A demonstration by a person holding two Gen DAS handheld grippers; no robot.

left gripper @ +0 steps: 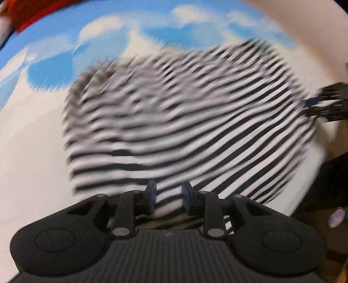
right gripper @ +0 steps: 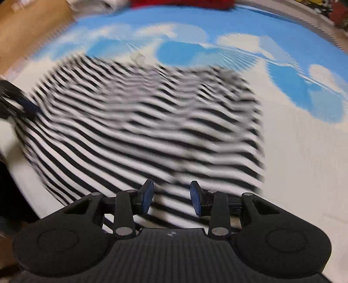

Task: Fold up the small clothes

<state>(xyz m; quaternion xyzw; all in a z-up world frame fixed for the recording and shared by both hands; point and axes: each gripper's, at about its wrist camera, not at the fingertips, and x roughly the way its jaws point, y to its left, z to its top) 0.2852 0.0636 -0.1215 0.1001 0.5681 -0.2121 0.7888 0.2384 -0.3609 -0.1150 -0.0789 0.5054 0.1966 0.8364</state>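
A black-and-white striped garment (left gripper: 184, 122) lies spread on a sheet printed with blue sky and clouds (left gripper: 54, 67). Both views are smeared by motion. My left gripper (left gripper: 169, 197) hangs over the garment's near hem. Its blue pads (left gripper: 152, 196) stand apart, and only striped cloth shows behind the gap. In the right wrist view the same garment (right gripper: 148, 130) fills the middle. My right gripper (right gripper: 171, 197) is over its near edge, its pads parted and touching nothing. Each gripper also shows in the other's view, at the garment's side edge: the right gripper (left gripper: 324, 104) and the left gripper (right gripper: 19, 106).
A red cloth (left gripper: 28, 13) lies at the far edge of the sheet, and it is the red cloth (right gripper: 182, 4) at the top of the right wrist view. A brown surface (right gripper: 32, 28) lies beyond the sheet's far left. Dark space lies past the sheet's near edge (left gripper: 326, 174).
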